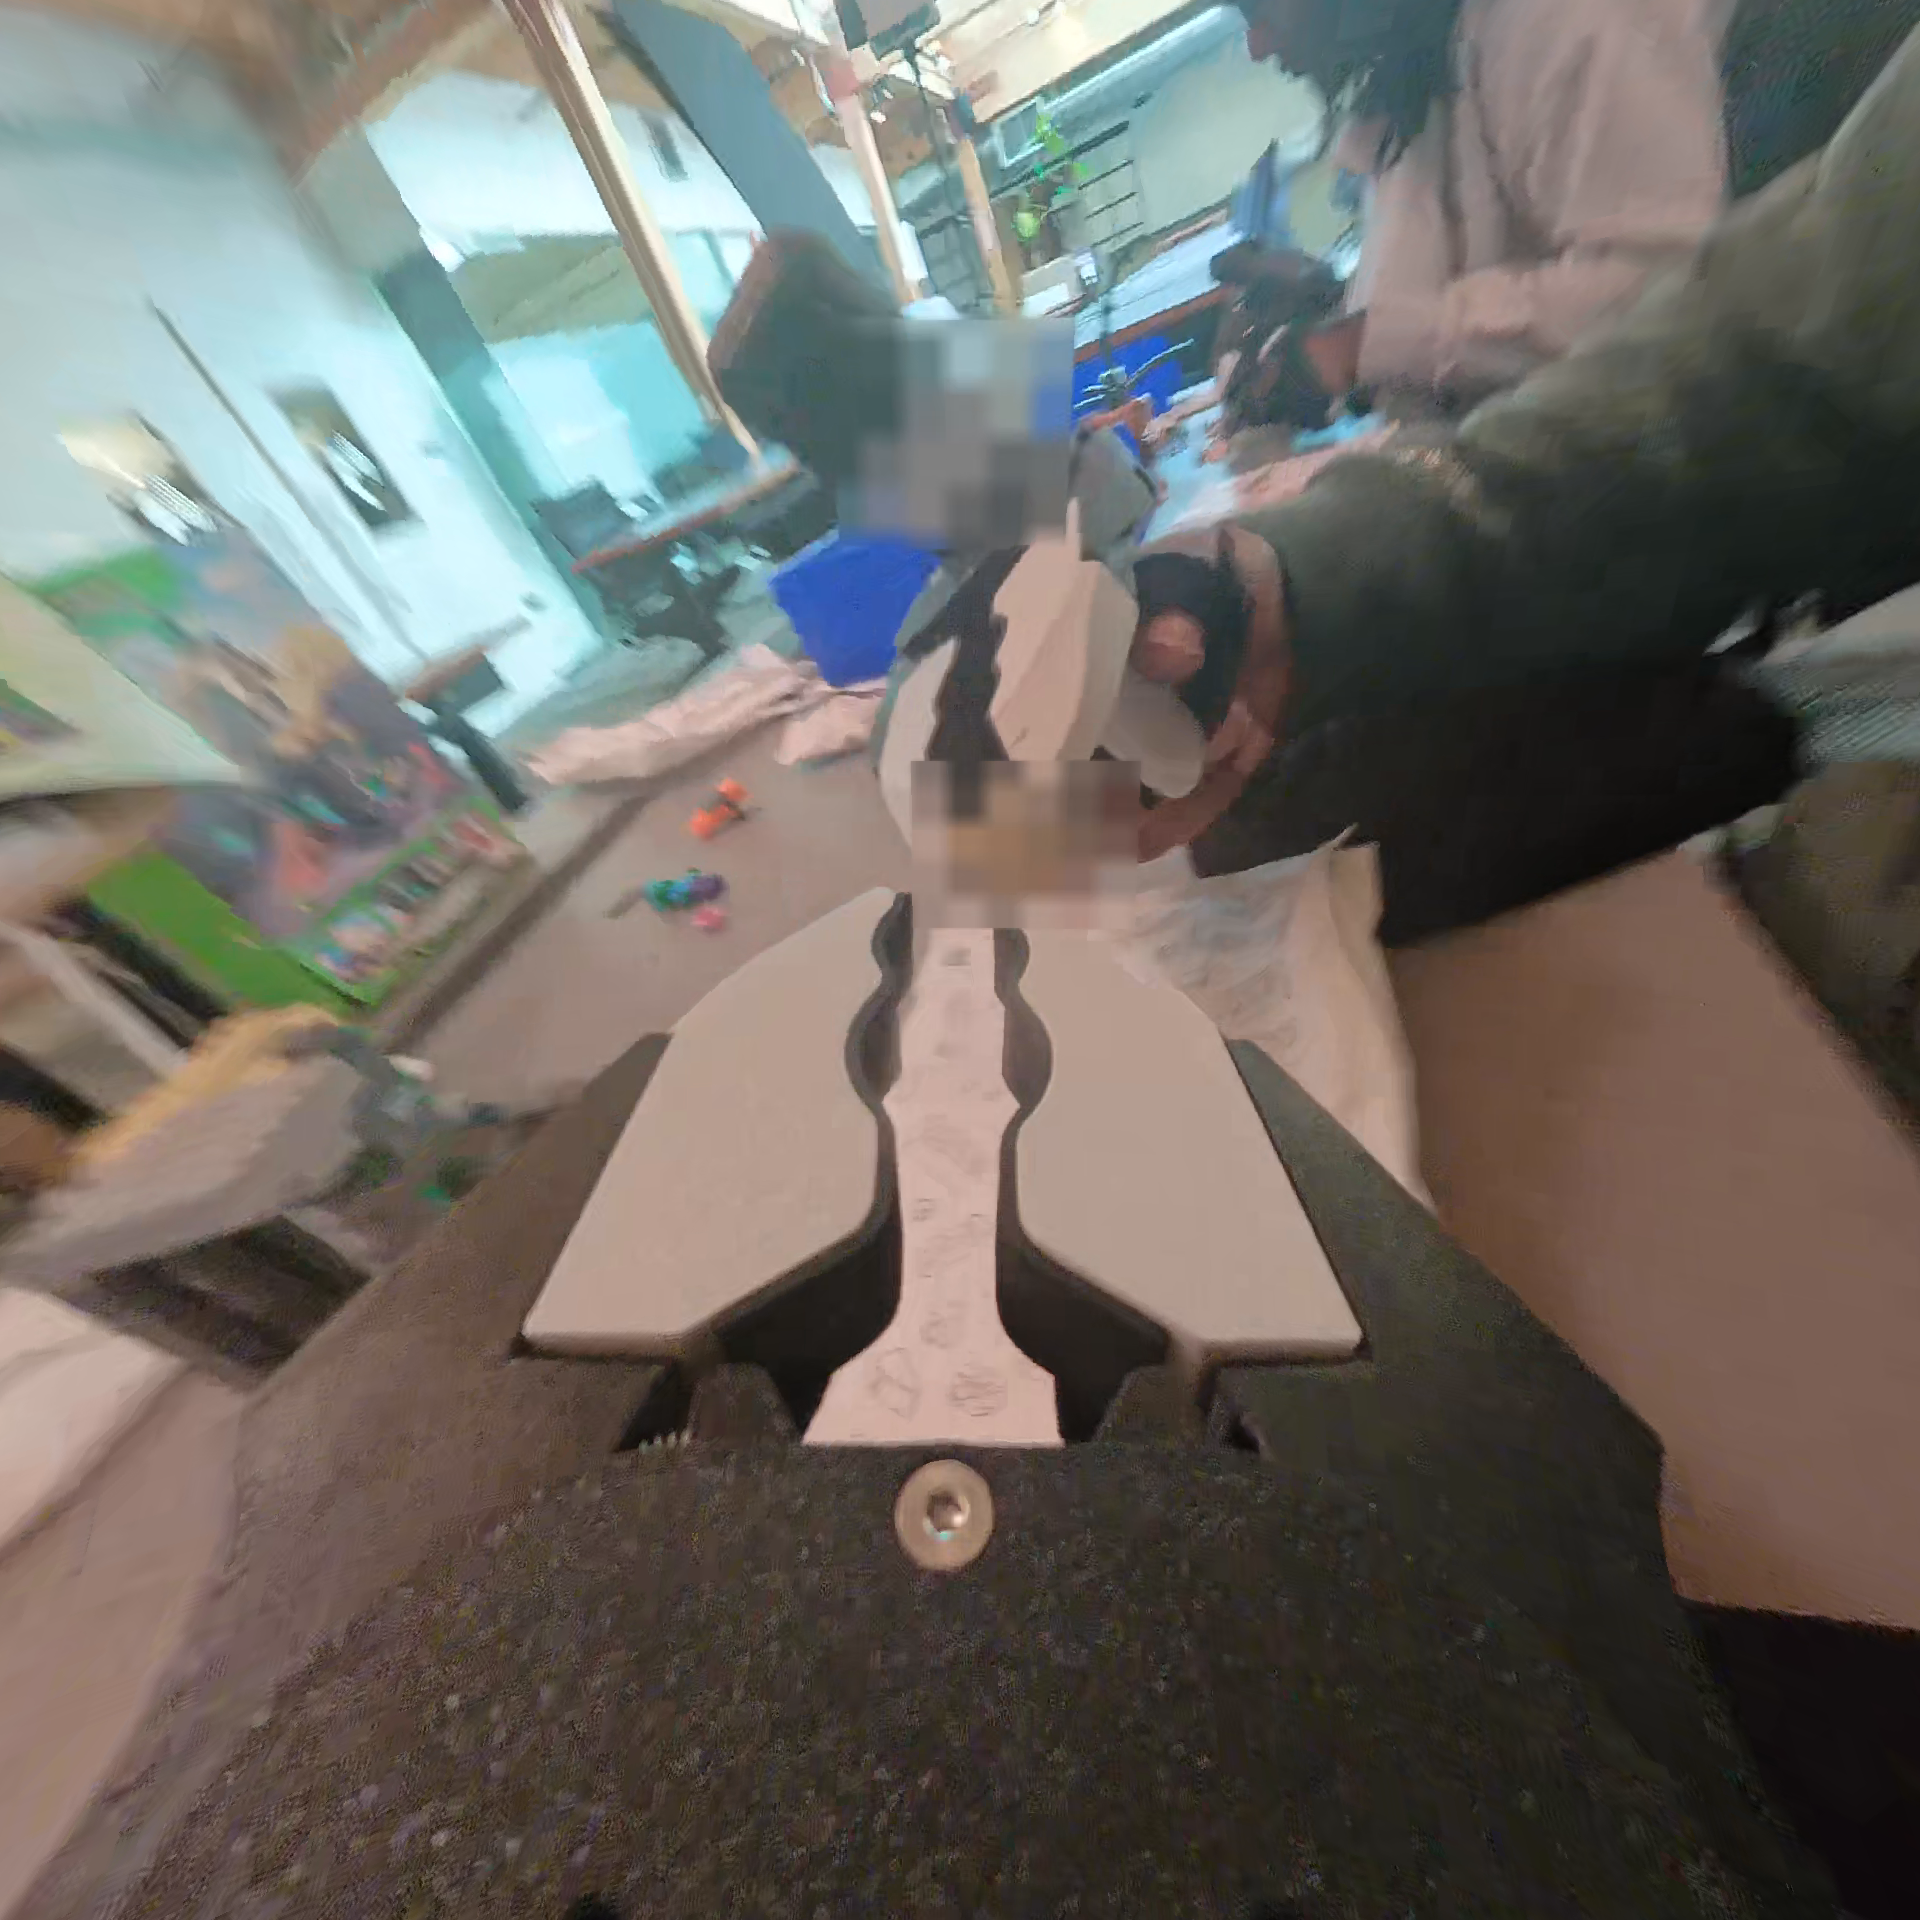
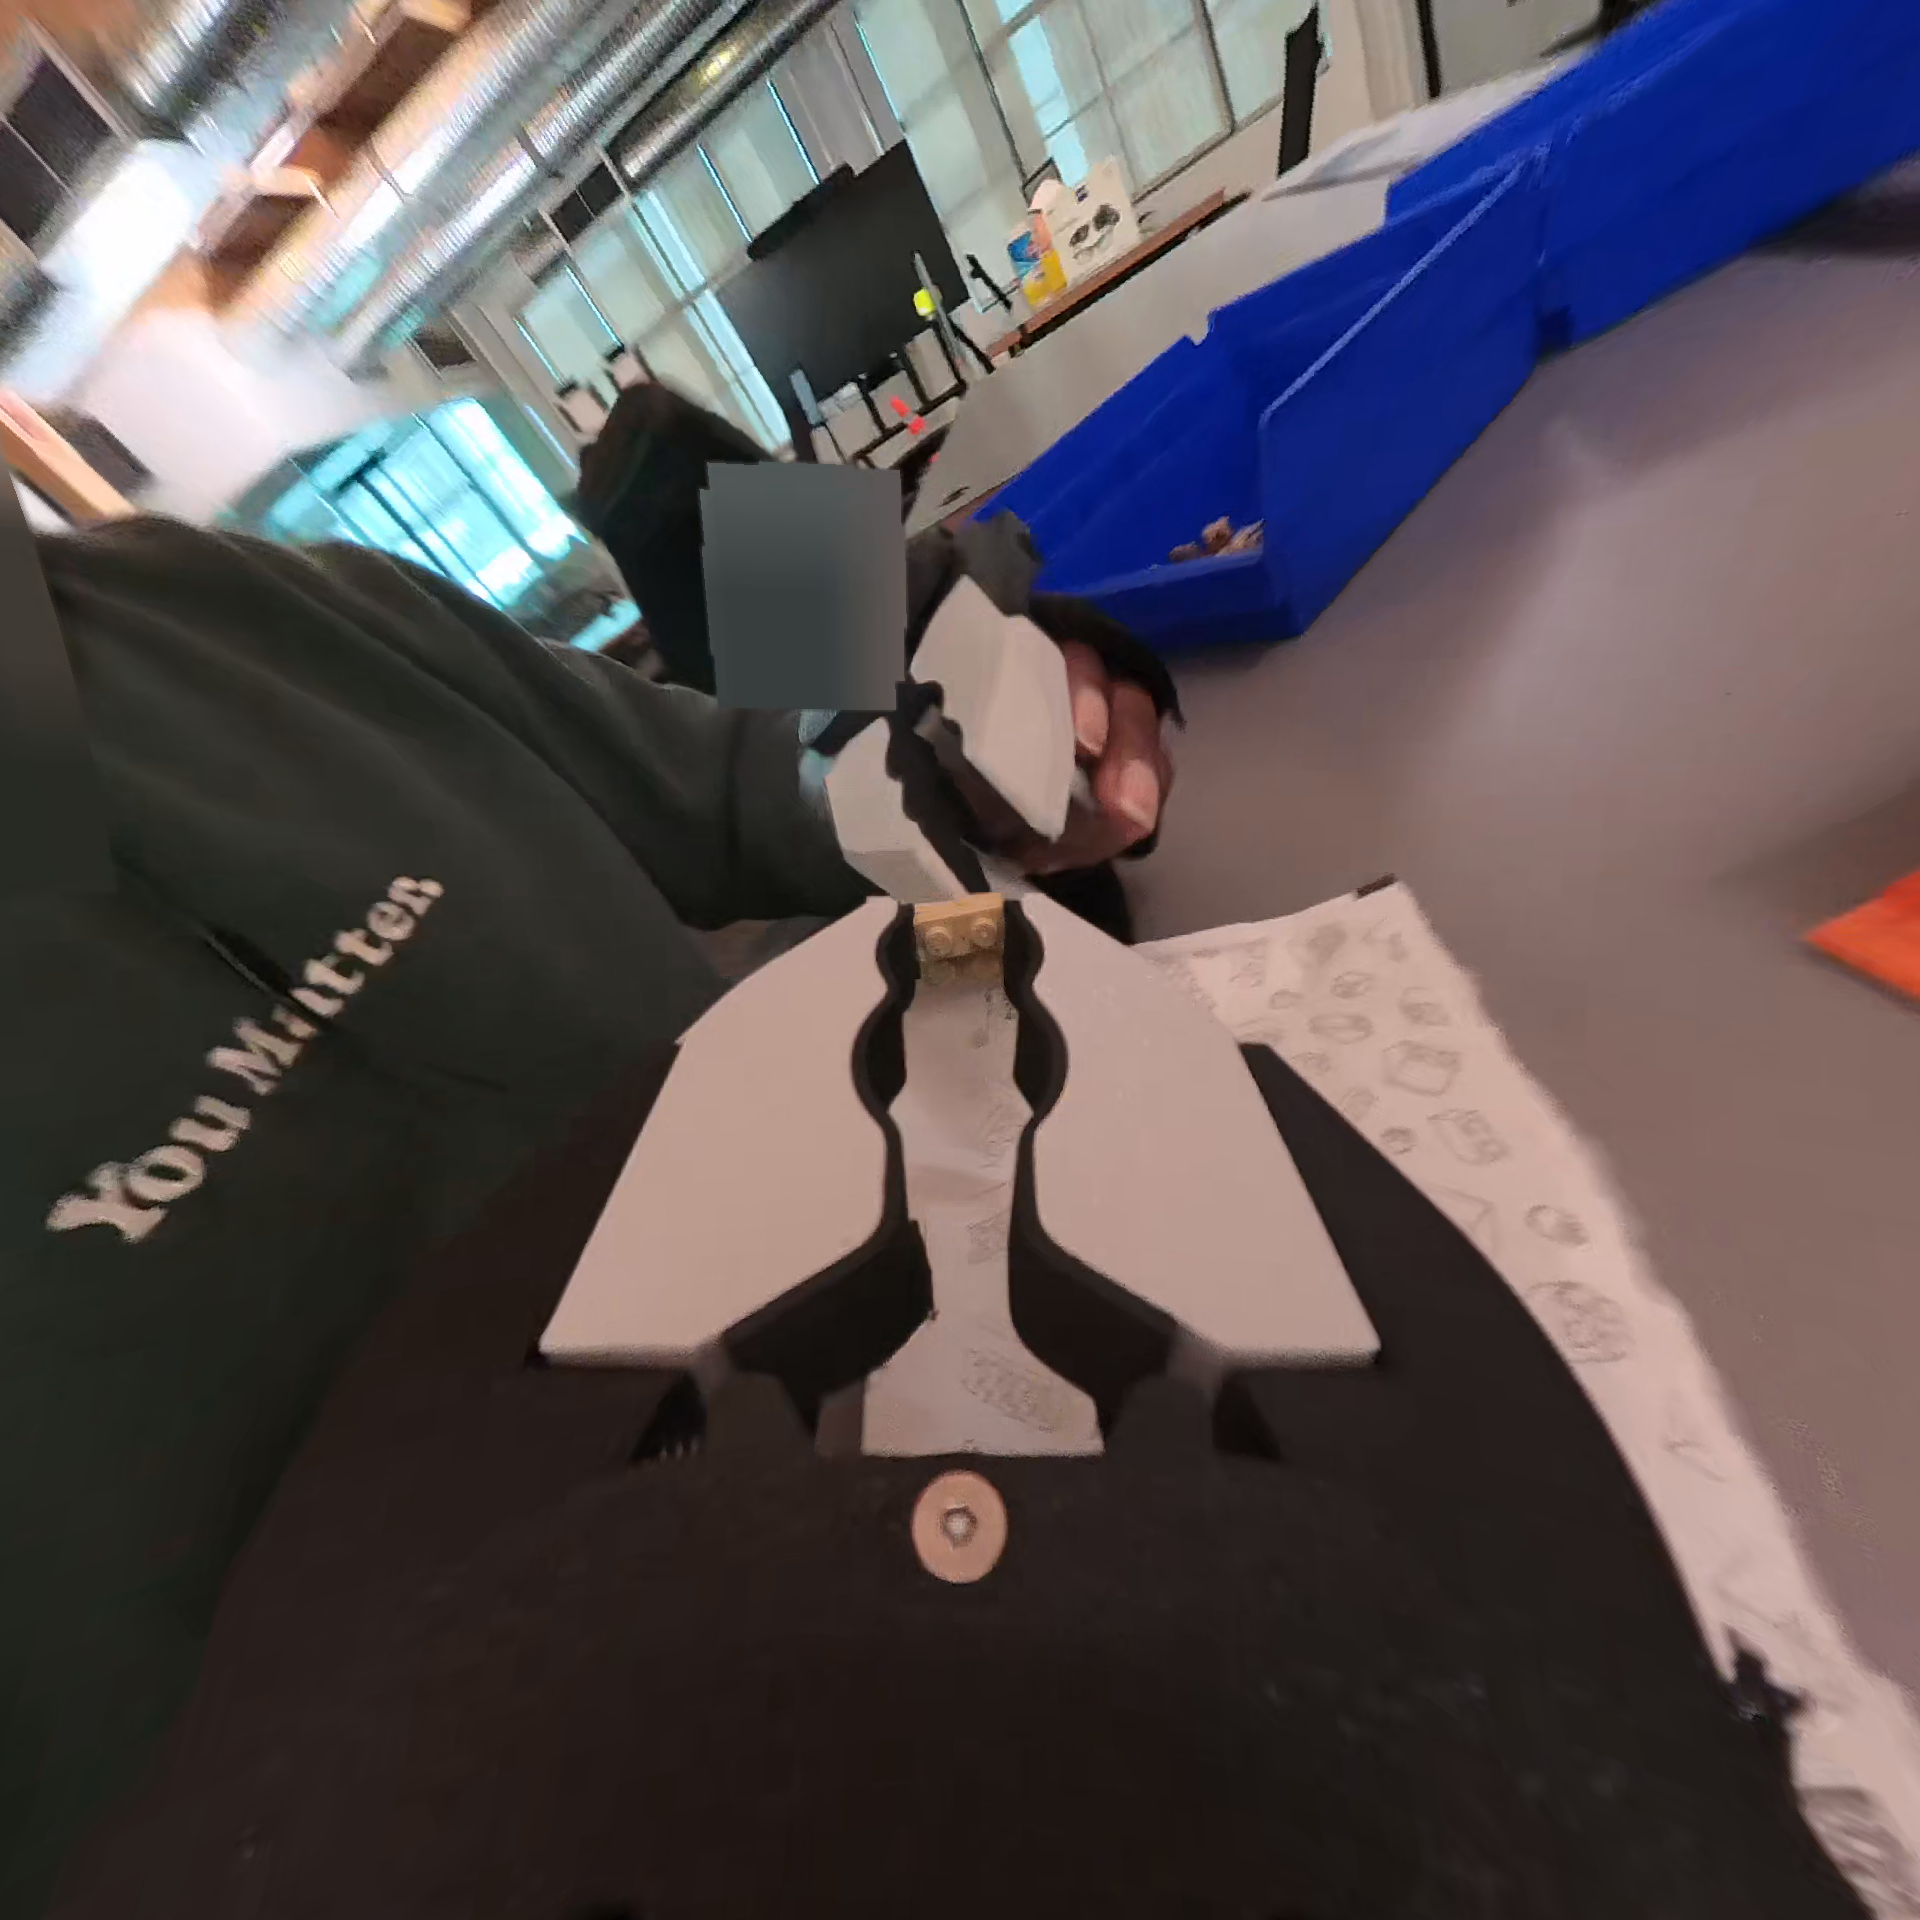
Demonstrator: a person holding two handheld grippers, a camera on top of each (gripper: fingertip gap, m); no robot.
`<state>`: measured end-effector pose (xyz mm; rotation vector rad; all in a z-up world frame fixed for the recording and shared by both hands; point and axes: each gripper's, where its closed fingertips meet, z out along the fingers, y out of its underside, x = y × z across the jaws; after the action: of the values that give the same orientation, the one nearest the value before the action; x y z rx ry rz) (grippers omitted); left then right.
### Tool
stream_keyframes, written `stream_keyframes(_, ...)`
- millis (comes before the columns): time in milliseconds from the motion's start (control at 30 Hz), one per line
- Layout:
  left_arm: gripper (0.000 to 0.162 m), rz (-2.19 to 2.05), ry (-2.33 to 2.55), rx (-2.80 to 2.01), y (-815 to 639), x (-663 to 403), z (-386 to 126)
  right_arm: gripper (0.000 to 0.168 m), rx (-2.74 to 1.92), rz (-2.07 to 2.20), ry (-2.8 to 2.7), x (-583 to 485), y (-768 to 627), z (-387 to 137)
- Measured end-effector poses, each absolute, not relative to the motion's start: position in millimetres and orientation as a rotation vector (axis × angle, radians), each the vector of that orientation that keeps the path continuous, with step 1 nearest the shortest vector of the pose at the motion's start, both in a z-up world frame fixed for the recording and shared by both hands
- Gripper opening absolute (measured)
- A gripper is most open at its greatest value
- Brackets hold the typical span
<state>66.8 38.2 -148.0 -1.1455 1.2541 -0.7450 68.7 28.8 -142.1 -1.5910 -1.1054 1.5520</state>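
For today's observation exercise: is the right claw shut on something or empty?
Shut on something. In its own view, the right claw pinches a small tan studded brick between its fingertips, above the printed paper sheet.

The room is a big open workshop. Tall windows (image 2: 1049, 114) run along the far wall, and silver ducts (image 2: 436, 135) hang under the ceiling. A dark screen (image 2: 847, 281) stands on a stand before the windows. The grey tabletop (image 2: 1558, 727) carries blue bins (image 2: 1455, 343). Glass partitions (image 1: 582, 343) shine pale blue at the left.
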Motion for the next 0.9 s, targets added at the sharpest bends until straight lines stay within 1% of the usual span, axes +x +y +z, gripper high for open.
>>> stream_keyframes(33,0.014,-0.856,1.238,-1.216,37,68,-148,0.016,-1.548,1.469,-1.141,69,29,-140)
stream_keyframes(233,0.023,-1.429,1.113,-1.427,28,71,-129,0.016,-1.305,1.006,-1.368,67,22,-127)
stream_keyframes(367,0.030,-1.752,1.047,-1.506,20,73,-125,0.016,-1.200,0.847,-1.470,63,15,-122)
stream_keyframes(433,0.030,-1.883,1.019,-1.511,15,75,-122,0.016,-1.154,0.785,-1.525,60,11,-123)
stream_keyframes(567,0.025,-2.018,1.018,-1.506,6,77,-120,0.016,-1.085,0.675,-1.615,56,5,-126)
stream_keyframes(633,0.017,-2.052,1.020,-1.511,3,78,-122,0.016,-1.052,0.647,-1.648,55,1,-126)
stream_keyframes(900,0.017,-2.117,1.111,-1.484,-4,68,-120,0.016,-1.013,0.622,-1.674,57,-1,-115)
